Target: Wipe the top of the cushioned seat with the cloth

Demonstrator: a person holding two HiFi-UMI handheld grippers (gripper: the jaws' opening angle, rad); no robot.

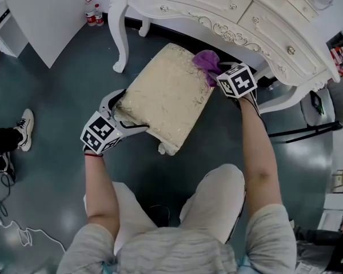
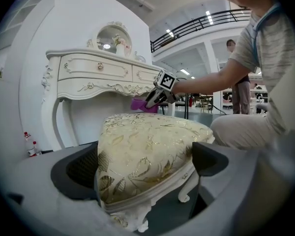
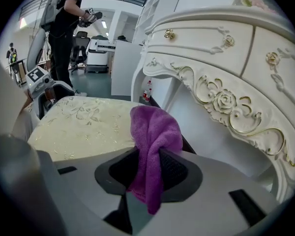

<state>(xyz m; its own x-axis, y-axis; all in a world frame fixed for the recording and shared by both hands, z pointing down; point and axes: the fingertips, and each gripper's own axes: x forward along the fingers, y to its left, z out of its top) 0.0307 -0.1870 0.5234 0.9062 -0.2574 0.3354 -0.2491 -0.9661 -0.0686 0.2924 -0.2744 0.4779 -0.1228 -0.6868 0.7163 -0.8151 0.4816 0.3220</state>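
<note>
My left claw is clamping the cushioned seat by its corner; my right claw is pinching the purple cloth at its far edge.

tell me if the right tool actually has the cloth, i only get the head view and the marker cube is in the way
Observer: Yes. In the right gripper view the right tool has its jaws shut on the purple cloth, which bunches up above them, with a tail hanging below.
Operator: and the left one, gripping or just resting
Observer: Gripping. The left gripper view shows the left tool with a jaw pressed on each side of the near corner of the cushioned seat.
Operator: how much height under the table there
Observer: From the left gripper view, the dressing table has its carved apron higher than the seat top, and the cloth sits below it at the seat's far edge.
</note>
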